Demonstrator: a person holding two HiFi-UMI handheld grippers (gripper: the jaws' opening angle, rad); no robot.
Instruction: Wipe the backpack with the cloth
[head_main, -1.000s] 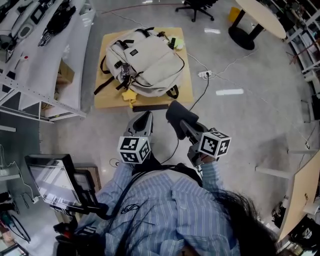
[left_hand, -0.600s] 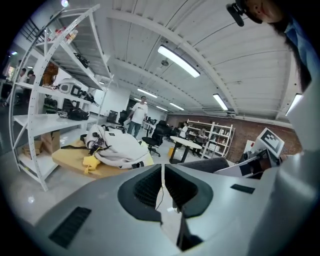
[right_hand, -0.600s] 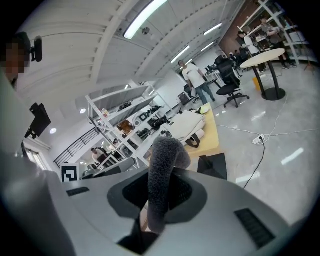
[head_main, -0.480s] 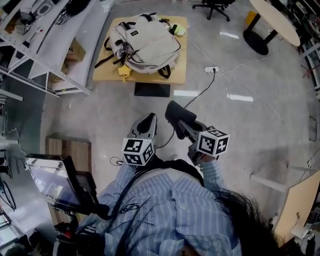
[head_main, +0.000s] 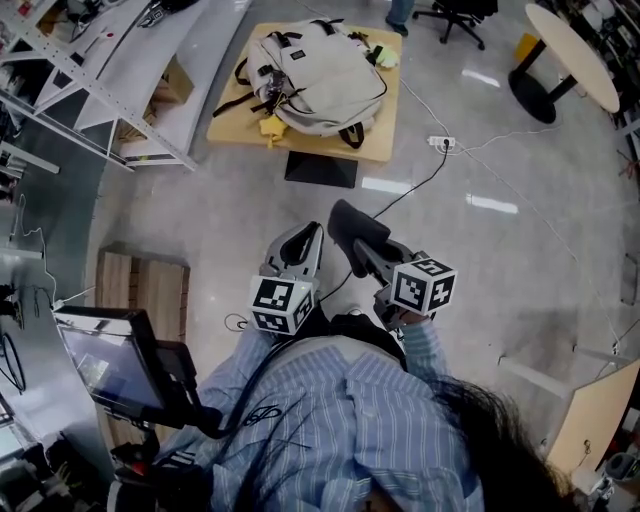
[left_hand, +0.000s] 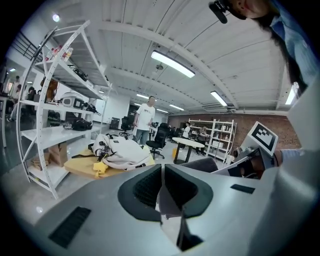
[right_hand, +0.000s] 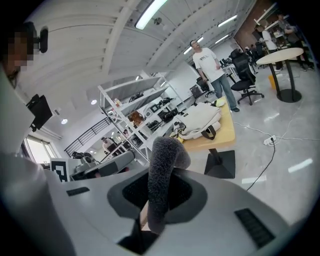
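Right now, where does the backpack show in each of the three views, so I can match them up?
Head view: the backpack is at top centre, lying on the yellow table.
Left gripper view: the backpack is left of centre, beyond the jaws.
Right gripper view: the backpack is right of centre, above the jaws.
Shared landmark: the yellow table under it, visible in all three views.

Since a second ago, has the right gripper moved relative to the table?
Yes. The right gripper with its cloth has backed away from the table: the cloth was level with its black base, now floor separates them.
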